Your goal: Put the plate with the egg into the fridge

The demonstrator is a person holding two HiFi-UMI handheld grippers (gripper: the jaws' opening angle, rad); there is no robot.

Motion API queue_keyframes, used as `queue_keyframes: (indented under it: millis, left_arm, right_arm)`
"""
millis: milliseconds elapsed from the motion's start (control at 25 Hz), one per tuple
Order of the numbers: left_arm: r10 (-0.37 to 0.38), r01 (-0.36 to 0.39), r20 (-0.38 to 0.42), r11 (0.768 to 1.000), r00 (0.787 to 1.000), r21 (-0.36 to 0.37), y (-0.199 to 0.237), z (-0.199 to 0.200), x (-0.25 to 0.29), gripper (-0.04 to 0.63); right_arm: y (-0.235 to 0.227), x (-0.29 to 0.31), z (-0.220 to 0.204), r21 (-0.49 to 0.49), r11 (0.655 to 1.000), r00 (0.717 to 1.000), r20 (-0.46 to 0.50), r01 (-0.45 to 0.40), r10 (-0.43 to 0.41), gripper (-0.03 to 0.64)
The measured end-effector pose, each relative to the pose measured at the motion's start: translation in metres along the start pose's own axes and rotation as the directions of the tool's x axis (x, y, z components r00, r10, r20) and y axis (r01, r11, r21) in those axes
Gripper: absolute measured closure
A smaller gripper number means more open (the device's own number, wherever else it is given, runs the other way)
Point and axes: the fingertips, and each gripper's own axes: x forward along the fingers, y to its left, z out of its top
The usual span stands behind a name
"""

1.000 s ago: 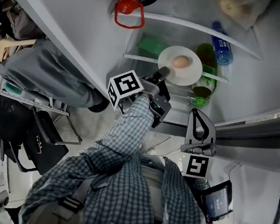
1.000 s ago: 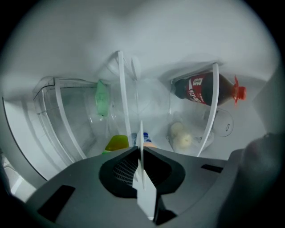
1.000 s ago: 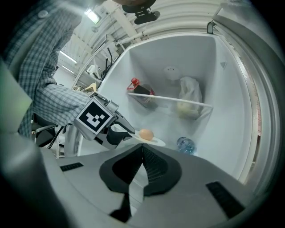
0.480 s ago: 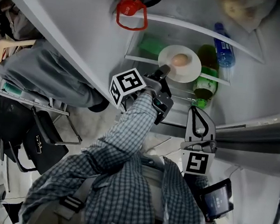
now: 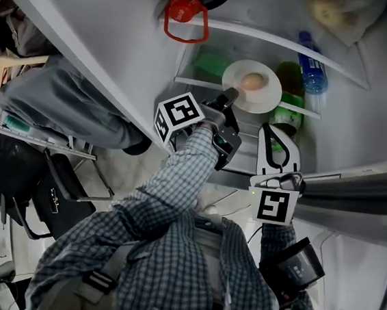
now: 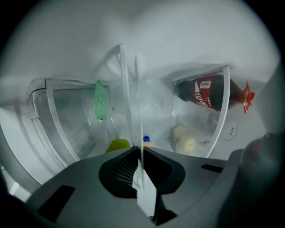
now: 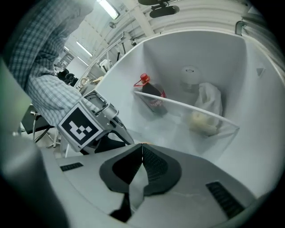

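Left hand-held gripper pinching near rim of plate; probably stiff, slick, loose egg on top, so keep level. Right hand-held gripper closed, empty.

The head view is dim and grey, and the fridge has evenly lit white walls with soft shadows. Both gripper views bulge and darken to black at the corners, with a soft foreground. Ceiling strip lights glare in the right gripper view.
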Motion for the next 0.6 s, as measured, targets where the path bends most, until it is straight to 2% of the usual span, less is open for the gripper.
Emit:
queue_keyframes:
  millis: [200,400,560,600]
  left_arm:
    - [-0.016,0.016,-0.004,1.0,1.0,-0.008,0.0,0.0,0.001,0.578]
    - [-0.02,0.02,-0.003,1.0,1.0,-0.011,0.0,0.0,0.0,0.577]
    - [-0.022,0.022,-0.003,1.0,1.0,-0.011,-0.001,0.0,0.0,0.577]
    - [-0.022,0.022,-0.003,1.0,1.0,-0.011,-0.001,0.0,0.0,0.578]
  right_arm:
    - [0.009,0.023,-0.008,-0.117,0.993,0.998,-0.065,-0.022,0.015,0.611]
    - [0.012,0.037,-0.03,-0.313,0.948,0.981,-0.196,-0.063,0.0,0.609]
    - [0.019,0.043,-0.036,-0.397,0.909,0.974,-0.225,-0.13,0.041,0.52]
    - [0.021,0.044,-0.037,-0.418,0.898,0.972,-0.23,-0.14,0.045,0.518]
